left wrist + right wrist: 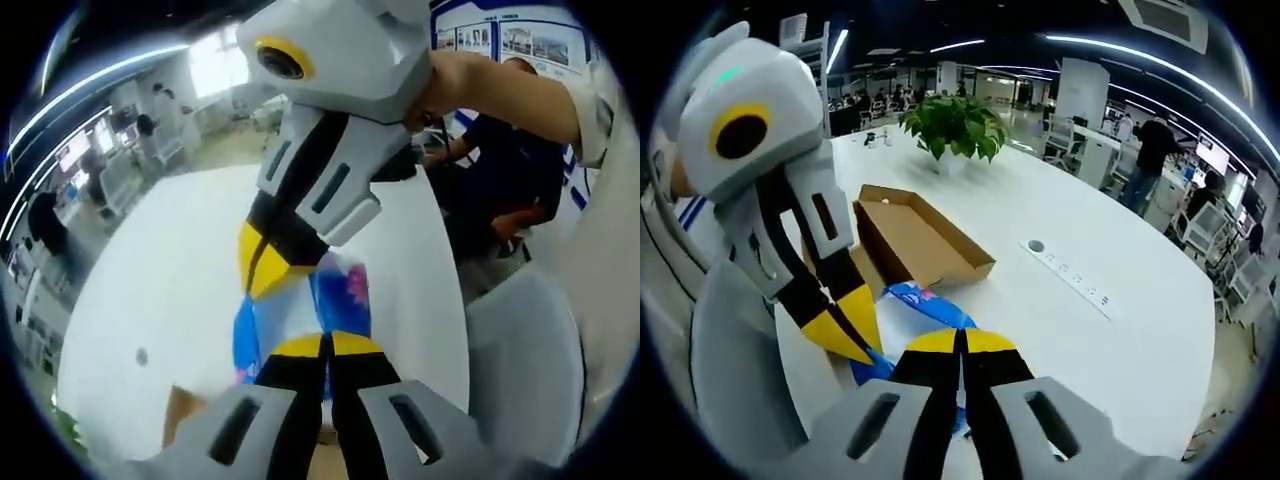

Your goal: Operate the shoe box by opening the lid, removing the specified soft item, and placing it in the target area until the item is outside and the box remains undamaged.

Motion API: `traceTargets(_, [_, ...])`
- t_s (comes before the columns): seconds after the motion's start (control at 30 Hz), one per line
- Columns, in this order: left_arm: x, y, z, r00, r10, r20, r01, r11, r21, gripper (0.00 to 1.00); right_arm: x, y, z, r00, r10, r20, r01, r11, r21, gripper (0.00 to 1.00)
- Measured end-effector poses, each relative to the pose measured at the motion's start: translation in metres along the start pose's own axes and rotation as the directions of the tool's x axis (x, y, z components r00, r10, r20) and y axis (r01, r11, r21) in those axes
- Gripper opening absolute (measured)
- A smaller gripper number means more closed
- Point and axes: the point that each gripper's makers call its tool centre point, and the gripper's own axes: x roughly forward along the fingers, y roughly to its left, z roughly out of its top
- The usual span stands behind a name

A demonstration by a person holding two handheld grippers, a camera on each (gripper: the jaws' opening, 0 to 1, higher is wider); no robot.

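Grippers: left gripper (327, 345) and right gripper (961, 340) both clamped on blue soft item (925, 300), held just above white table (1120, 330). Item's out of open shoe box (920, 240); judging prob only set-down in target area left.

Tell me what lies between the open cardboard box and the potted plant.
Bare white table separates the cardboard box from the potted plant, seen in the right gripper view.

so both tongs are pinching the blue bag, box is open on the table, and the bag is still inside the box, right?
Not quite. The right gripper view shows the blue bag outside the open cardboard shoe box, over the white table beside it. The rest holds: both the left tongs and the right tongs are pinching it.
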Motion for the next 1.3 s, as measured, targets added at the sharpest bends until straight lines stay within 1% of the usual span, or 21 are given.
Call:
traceTargets(0.17, [0.014,-0.003,0.012,1.0,-0.025,0.006,0.025,1.0,0.007,0.0,-0.007,-0.01,-0.011,1.0,-0.004,-0.013,0.004,1.0,0.016,0.0])
traceTargets(0.2, [0.018,-0.004,0.014,0.999,-0.033,0.007,0.033,0.999,0.009,0.0,-0.008,-0.015,-0.017,1.0,-0.011,-0.02,0.011,1.0,0.02,0.0])
traceTargets(0.43, [0.044,-0.007,0.03,0.998,-0.068,0.014,0.068,0.997,0.028,0.0,-0.017,-0.034,-0.035,0.999,-0.026,-0.038,0.027,0.999,0.043,0.0])
traceTargets(0.57, [0.056,-0.007,0.036,0.996,-0.086,0.011,0.086,0.996,0.032,0.0,-0.023,-0.047,-0.047,0.999,-0.031,-0.045,0.033,0.998,0.059,0.0])
traceTargets(0.73, [0.075,-0.01,0.045,0.993,-0.122,-0.002,0.122,0.991,0.046,0.0,-0.03,-0.061,-0.064,0.997,-0.043,-0.069,0.048,0.996,0.075,0.0])
traceTargets(0.9, [0.093,-0.011,0.053,0.989,-0.144,-0.009,0.145,0.988,0.053,0.0,-0.033,-0.076,-0.079,0.994,-0.055,-0.09,0.063,0.993,0.098,0.0])
traceTargets(1.03, [0.105,-0.012,0.058,0.987,-0.162,-0.015,0.162,0.985,0.059,0.0,-0.035,-0.083,-0.089,0.993,-0.061,-0.105,0.072,0.991,0.109,0.0])
traceTargets(1.3, [0.127,-0.012,0.062,0.983,-0.185,-0.015,0.186,0.981,0.057,0.0,-0.036,-0.095,-0.107,0.99,-0.058,-0.13,0.075,0.989,0.128,0.0])
